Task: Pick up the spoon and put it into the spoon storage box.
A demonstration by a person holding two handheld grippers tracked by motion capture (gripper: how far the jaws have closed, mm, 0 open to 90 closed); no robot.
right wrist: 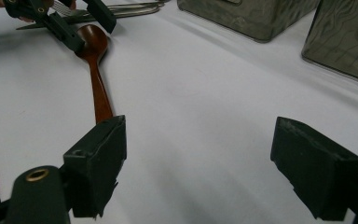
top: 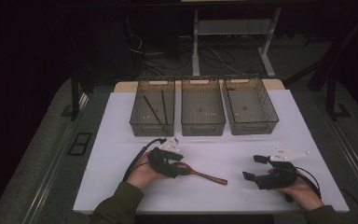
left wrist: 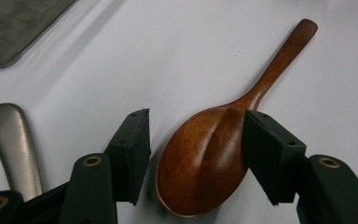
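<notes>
Brown wooden spoon (left wrist: 205, 163) lies on the white table (top: 223, 144), low and left of centre in the high view. Left gripper (left wrist: 196, 154) straddles its bowl, jaws half-wide, one pad touching. Right gripper (right wrist: 198, 172) hovers lower right, wide, holding nothing.

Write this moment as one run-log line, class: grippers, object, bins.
left gripper: open, straddling wooden spoon bowl | right gripper: open, nothing between | three bins: beyond
</notes>
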